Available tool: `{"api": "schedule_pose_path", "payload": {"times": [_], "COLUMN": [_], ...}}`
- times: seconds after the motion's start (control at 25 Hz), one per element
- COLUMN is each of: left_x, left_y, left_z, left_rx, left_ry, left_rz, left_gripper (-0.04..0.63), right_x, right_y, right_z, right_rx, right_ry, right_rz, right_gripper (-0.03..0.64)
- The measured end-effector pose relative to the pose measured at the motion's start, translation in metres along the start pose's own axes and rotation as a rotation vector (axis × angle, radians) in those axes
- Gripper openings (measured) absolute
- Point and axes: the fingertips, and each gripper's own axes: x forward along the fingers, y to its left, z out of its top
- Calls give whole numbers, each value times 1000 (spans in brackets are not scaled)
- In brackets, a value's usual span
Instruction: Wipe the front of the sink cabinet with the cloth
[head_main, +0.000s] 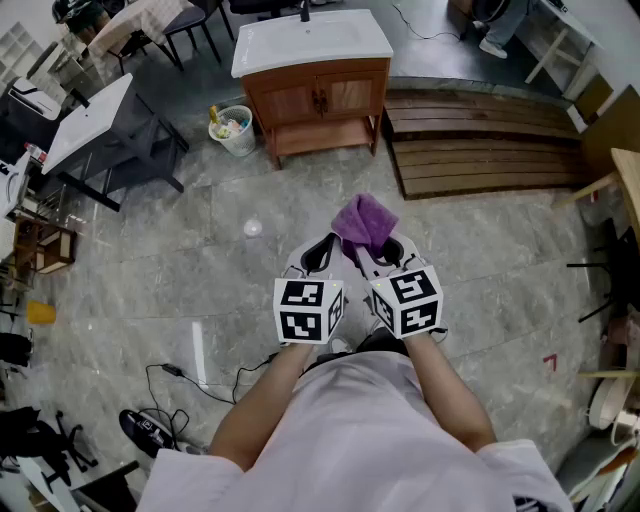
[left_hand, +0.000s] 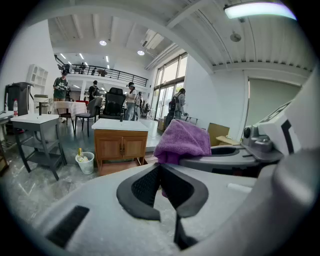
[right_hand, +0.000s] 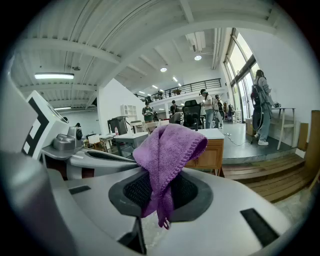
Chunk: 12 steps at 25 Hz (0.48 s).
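Purple cloth (right_hand: 167, 150) pinched in the right gripper (right_hand: 161, 194), left gripper (left_hand: 161, 186) closed on nothing, sink cabinet (head_main: 318, 95) well off at the head view's top centre, and only a thin fold seems caught, so wiping drag could tug it free.

Both forearms extend forward from the body, holding the left gripper (head_main: 322, 252) and right gripper (head_main: 378, 256) close side by side, the left with jaws pressed together on nothing, the right with jaws clamped on a purple cloth (head_main: 365, 222).
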Motion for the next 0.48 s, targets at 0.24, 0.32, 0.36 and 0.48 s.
{"api": "schedule_pose_path", "payload": {"times": [0.24,0.32,0.36,0.48], "left_x": [4,8,11,19], "left_y": [9,14,17,27], "left_z": [1,2,3,6], "left_rx": [-2,-2,-1,2], "left_ry": [4,7,8,15], "left_rz": [-1,0,0,5], "left_gripper": [3,3,3,3], "right_x": [11,17,21,35], "right_y": [2,1,-1,-4], "right_z": [3,4,5,8], "right_rx": [3,6,10,22], "right_ry": [-4,-5,-5,-3], "right_rz": [-8,-5,-4,2], "right_gripper": [75,77,75,75]}}
